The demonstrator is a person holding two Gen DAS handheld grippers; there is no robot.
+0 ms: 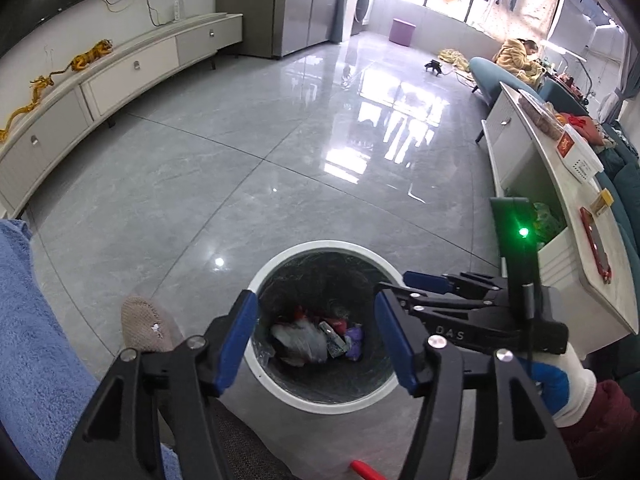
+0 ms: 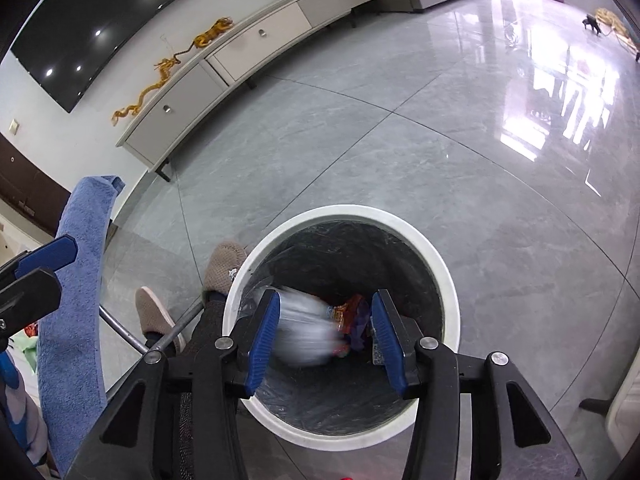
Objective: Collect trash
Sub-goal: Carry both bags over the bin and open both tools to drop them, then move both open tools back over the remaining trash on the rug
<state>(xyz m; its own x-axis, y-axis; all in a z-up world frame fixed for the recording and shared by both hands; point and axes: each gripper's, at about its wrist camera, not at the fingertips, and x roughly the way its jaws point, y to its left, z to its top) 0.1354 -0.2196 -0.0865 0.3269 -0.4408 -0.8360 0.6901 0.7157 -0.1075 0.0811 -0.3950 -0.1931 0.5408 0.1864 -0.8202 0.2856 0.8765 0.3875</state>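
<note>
Currently both grippers sit above the trash bin (image 1: 326,326), a round white-rimmed can with a dark liner, standing on the grey tile floor (image 1: 240,160).

Left gripper (image 1: 316,340): jaws spread wide, nothing between the blue pads (image 1: 236,340). Through the gap you look straight down into the bin. Trash pile (image 1: 316,338) lies at the bottom: crumpled grey-white plastic, a purple scrap, something red, a small printed wrapper.

Right gripper (image 2: 326,340): jaws also spread, pads not touching anything. A pale plastic item (image 2: 304,332) shows between them as a motion-blurred streak, inside the bin's opening, clear of both pads. Can't tell what it is exactly because of the blur. Orange and purple wrappers sit just beside it, deeper in the bin.

In the left wrist view the right gripper (image 1: 396,284) comes in from the right, over the bin rim, with a green LED lit on its body and a white-and-blue gloved hand (image 1: 560,384) on the handle.

Around: tan slipper (image 2: 224,266) touching the bin's left rim, second slipper (image 2: 154,312) near it, blue towel (image 2: 76,300) draped at left, low white TV cabinet (image 2: 240,52) well apart across the floor, white coffee table (image 1: 560,200) just to the right of the bin.
</note>
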